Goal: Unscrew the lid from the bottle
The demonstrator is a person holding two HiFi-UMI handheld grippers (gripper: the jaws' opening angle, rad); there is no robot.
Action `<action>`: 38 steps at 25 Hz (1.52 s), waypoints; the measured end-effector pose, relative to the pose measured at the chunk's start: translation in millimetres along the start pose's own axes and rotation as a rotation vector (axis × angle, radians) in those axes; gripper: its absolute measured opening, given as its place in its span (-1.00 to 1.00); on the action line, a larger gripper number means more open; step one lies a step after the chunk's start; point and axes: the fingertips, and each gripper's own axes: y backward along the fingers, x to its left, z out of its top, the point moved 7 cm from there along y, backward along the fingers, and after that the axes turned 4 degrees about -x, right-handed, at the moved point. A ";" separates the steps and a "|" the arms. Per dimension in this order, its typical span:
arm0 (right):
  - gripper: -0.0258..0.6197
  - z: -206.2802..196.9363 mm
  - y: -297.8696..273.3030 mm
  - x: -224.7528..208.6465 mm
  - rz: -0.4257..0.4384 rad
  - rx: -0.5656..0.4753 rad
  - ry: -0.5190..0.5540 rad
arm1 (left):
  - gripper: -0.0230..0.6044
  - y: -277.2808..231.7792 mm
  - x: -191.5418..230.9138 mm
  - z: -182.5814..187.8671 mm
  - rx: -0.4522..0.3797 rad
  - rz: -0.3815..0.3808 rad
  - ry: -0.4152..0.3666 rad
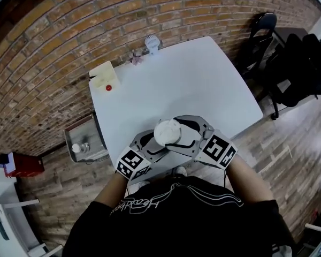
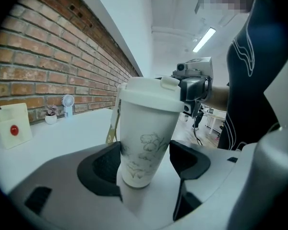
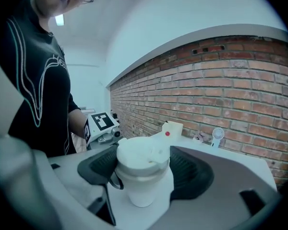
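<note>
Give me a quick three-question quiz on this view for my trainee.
1. True or false: the left tongs grip the bottle by its body.
2. The right tongs are closed on: A lid, B fan, C plant?
3. What colour is the dot on the box?
Key: 1 true; 2 A; 3 red.

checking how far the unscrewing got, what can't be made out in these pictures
Thread under the lid: covered by the lid's skirt in both gripper views, so looseness cannot be told.
Body of the bottle, head view: hidden beneath the lid, the left gripper and the right gripper.
Contents: hidden by the opaque wall and lid.
Meaning of the red mark on the cream box, head view: too small.
</note>
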 end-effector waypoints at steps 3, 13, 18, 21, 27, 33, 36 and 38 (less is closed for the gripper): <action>0.13 3.8 0.0 -2.2 0.025 -0.026 0.010 | 0.13 0.6 0.3 -0.7 -0.013 0.018 0.001; 0.12 28.2 25.7 -20.2 0.070 -0.157 -0.040 | 0.13 0.6 -1.7 -9.9 0.008 0.068 0.037; 0.12 42.6 45.2 -28.8 0.061 -0.246 -0.104 | 0.13 10.3 -9.4 -20.4 0.017 0.099 0.105; 0.12 51.5 57.0 -32.6 0.035 -0.284 -0.122 | 0.13 27.4 -11.5 -22.7 -0.018 0.145 0.159; 0.12 68.0 90.5 -32.4 -0.062 -0.394 -0.168 | 0.06 83.6 -8.3 -10.6 -0.170 0.233 0.326; 0.12 88.6 117.2 -12.9 -0.168 -0.487 -0.200 | -0.75 133.1 -29.6 56.7 -0.356 0.205 0.237; 0.12 100.6 124.7 4.6 -0.211 -0.532 -0.219 | -0.79 149.2 -47.4 91.0 -0.381 0.193 0.140; 0.12 104.9 130.7 20.0 -0.233 -0.553 -0.229 | -0.80 157.5 -60.0 108.8 -0.384 0.202 0.096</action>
